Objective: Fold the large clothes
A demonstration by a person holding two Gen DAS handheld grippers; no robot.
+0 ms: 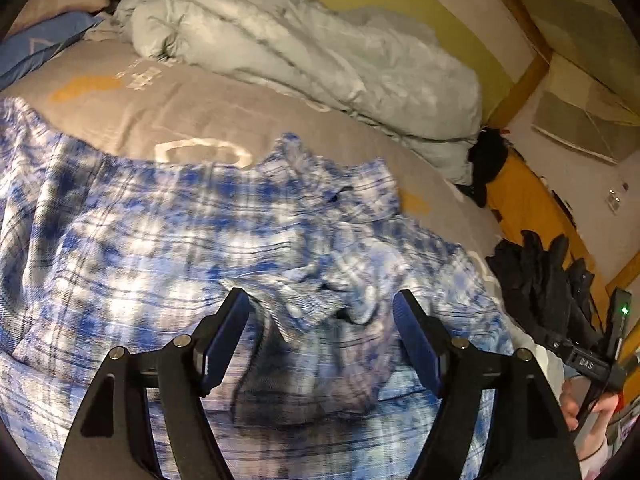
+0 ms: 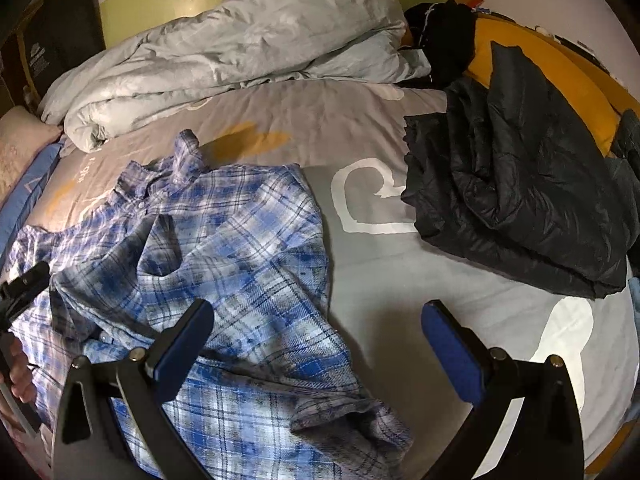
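Your grey bedsheet [image 2: 384, 280] carries everything here: the crumpled pale duvet [image 2: 240, 48] along its far edge, the black puffer jacket [image 2: 520, 196] heaped well apart to the right, and the blue plaid shirt [image 2: 224, 248] lying rumpled on the left half. Your left gripper [image 1: 322, 308] hangs just above the shirt's bunched middle, jaws spread wide and empty. Your right gripper [image 2: 318, 320] is equally wide open, holding nothing, its left finger over the shirt's right edge, its right finger over bare sheet.
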